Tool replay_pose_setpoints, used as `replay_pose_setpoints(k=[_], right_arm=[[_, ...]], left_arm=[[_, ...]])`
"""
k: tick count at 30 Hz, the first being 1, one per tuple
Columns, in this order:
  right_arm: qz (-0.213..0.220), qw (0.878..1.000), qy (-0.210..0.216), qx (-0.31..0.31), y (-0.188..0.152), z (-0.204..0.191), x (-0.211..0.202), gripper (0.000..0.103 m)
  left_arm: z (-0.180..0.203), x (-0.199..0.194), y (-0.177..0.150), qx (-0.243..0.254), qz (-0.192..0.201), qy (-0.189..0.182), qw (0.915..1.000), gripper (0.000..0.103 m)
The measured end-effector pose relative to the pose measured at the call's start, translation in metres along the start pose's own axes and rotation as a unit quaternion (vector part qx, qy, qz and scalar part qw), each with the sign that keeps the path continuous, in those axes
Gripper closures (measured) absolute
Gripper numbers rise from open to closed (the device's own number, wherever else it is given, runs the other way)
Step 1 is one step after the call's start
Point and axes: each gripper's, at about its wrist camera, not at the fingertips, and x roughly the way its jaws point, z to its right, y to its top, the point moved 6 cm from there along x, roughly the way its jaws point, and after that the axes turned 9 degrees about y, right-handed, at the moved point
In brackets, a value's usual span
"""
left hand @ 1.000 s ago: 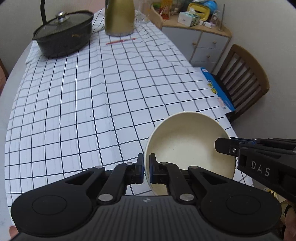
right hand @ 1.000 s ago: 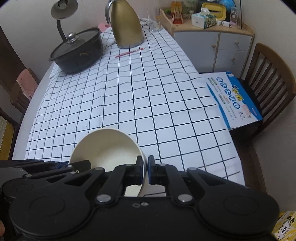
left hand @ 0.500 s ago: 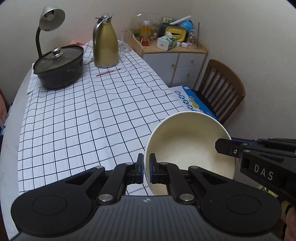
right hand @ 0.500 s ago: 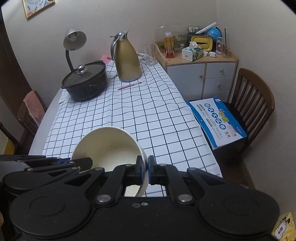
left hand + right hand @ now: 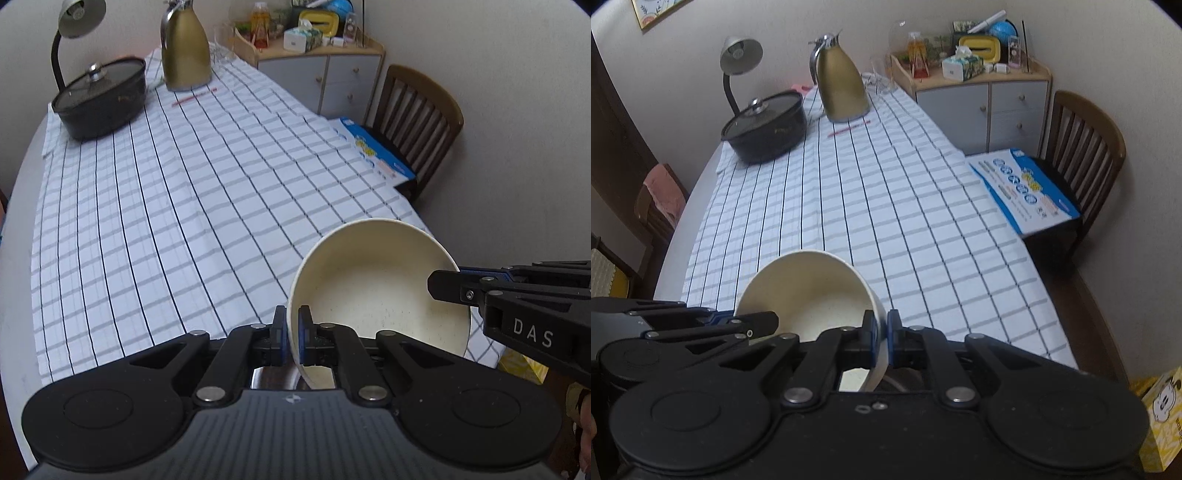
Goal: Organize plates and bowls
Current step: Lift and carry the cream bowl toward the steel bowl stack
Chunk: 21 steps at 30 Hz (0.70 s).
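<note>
A cream bowl (image 5: 376, 291) is held in the air above the near edge of the table, pinched on opposite sides of its rim. My left gripper (image 5: 291, 338) is shut on its left rim. My right gripper (image 5: 882, 338) is shut on its right rim; the bowl (image 5: 809, 291) opens toward the camera there. The right gripper's arm shows at the right of the left wrist view (image 5: 517, 295). The left gripper's arm shows at the lower left of the right wrist view (image 5: 683, 325). No plates are in view.
The table has a checked cloth (image 5: 879, 206). At its far end stand a black lidded pot (image 5: 764, 125), a gold jug (image 5: 842, 88), a lamp (image 5: 738, 59) and a red pen (image 5: 849, 129). A wooden chair (image 5: 1082, 147) with a blue box (image 5: 1023, 192) and a cabinet (image 5: 982, 96) are right.
Both grippers and the bowl tilted up and then partly back down, so the far end of the table and room stay in view. The grip on the bowl is unchanged.
</note>
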Motion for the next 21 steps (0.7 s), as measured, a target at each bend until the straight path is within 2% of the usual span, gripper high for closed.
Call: replay_pose_setpoints(k=[10, 21], right_arm=[[-0.046, 0.998, 0.0, 0.036, -0.065, 0.014, 0.017, 0.097], [-0.056, 0.998, -0.009, 0.038, -0.09, 0.023, 0.032, 0.097]], left_arm=[[0.018, 0.028, -0.052, 0.035, -0.03, 0.001, 0.9989, 0.098], [0.03, 0.048, -0.063, 0.055, -0.024, 0.007, 0.9982, 0.098]])
